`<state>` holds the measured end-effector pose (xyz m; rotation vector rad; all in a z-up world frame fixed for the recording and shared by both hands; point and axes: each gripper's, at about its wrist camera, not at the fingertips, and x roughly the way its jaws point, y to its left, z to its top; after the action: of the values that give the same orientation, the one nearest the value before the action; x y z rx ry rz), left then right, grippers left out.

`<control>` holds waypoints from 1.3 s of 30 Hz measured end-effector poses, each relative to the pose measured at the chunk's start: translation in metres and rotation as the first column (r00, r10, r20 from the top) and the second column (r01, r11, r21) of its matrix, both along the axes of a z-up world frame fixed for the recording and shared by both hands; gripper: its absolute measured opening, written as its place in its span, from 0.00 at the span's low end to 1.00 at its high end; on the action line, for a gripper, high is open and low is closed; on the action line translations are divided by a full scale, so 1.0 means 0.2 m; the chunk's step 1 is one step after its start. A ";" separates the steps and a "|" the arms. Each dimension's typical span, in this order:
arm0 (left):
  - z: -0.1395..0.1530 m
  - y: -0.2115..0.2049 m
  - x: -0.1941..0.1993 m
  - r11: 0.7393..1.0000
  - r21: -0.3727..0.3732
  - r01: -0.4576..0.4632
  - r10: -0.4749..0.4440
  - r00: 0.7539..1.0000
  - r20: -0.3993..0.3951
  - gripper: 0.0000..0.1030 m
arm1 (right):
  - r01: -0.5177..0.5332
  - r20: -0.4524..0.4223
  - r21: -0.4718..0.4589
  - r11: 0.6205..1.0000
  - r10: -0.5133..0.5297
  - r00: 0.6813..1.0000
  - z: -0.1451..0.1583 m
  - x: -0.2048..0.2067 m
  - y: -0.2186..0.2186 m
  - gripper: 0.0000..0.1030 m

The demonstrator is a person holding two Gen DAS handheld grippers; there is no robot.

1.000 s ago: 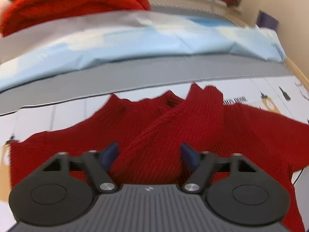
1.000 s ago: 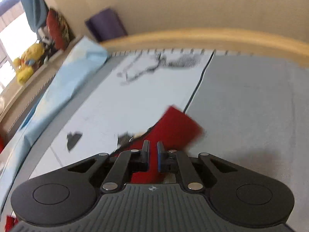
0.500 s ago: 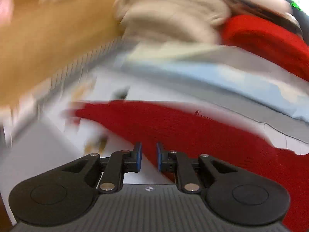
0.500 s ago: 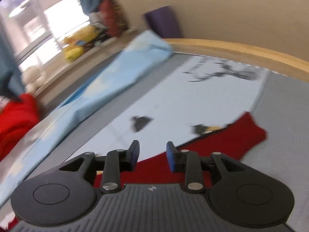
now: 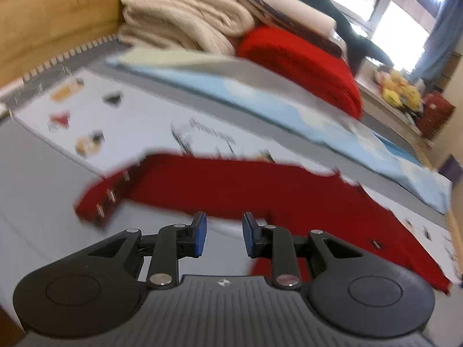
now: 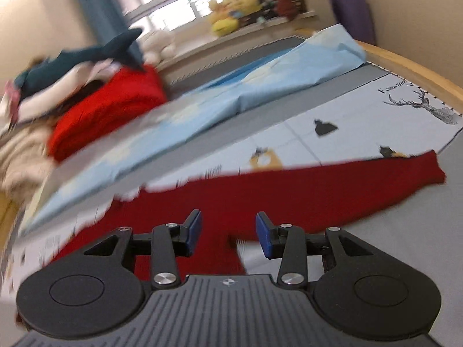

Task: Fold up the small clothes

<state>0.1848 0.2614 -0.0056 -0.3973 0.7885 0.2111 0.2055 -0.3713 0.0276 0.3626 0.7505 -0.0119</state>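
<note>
A dark red knitted sweater lies spread flat on the printed bed sheet, one sleeve stretched out to the left with its cuff at the end. My left gripper hovers above the sweater's near edge; its jaws are opening and nothing is between them. In the right wrist view the same sweater runs across the frame, its other sleeve end at the right. My right gripper hangs above the sweater's middle, jaws opening, with nothing between them.
A folded light blue sheet lies along the far side of the bed. Behind it are a folded bright red blanket, beige folded bedding and a dark plush shark. A wooden bed frame rims the mattress.
Both grippers have let go of the sweater's sleeves, risen and swung round. The sleeve that was folded over the body now lies stretched out, and the right jaws went from shut to open.
</note>
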 end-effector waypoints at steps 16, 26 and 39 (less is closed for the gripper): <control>-0.47 0.40 -0.04 0.976 0.069 -0.204 0.214 0.954 -0.208 0.74 | -0.111 -0.416 -0.148 0.983 0.040 0.909 -0.57 -0.54 0.08 0.46; -0.77 0.58 0.29 0.901 0.430 -0.054 0.176 0.953 -0.248 0.34 | -0.222 -0.489 -0.193 0.956 0.103 0.866 -0.63 -0.51 0.22 0.46; -0.41 0.78 0.17 0.924 0.191 -0.330 0.342 0.939 -0.032 0.26 | -0.231 -0.495 -0.199 0.952 0.106 0.862 -0.60 -0.46 0.19 0.45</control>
<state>0.2186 0.4174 -0.0870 -0.3504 0.7533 0.6176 0.1129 -0.3327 -0.0925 0.0404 1.2610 -0.0315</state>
